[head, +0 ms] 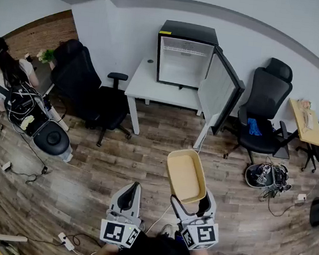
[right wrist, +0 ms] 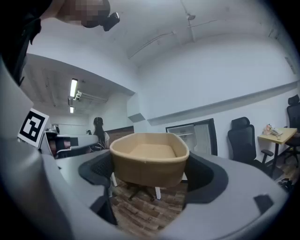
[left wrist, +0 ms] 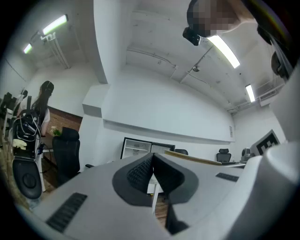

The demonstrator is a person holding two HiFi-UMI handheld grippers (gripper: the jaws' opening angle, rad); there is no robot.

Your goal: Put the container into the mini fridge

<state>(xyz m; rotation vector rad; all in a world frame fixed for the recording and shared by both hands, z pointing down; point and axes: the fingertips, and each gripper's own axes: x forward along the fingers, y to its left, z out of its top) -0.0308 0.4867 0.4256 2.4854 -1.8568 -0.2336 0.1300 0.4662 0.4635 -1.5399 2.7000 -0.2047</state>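
A tan, empty container [head: 186, 174] is held in the air in front of me, its near end between the jaws of my right gripper [head: 189, 204], which is shut on it. In the right gripper view the container [right wrist: 149, 159] fills the gap between both dark pads. The black mini fridge [head: 185, 55] stands on a white table [head: 144, 84] ahead, its door [head: 220, 91] swung open to the right and its white inside bare. My left gripper [head: 131, 193] hangs to the left of the container, jaws shut with nothing between them [left wrist: 152, 176].
Black office chairs stand left [head: 88, 95] and right [head: 265, 111] of the table. A person [head: 8, 71] sits at far left by a round black device [head: 51, 138]. A small wooden table [head: 305, 122] is at right; cables and gear [head: 266, 176] lie on the wood floor.
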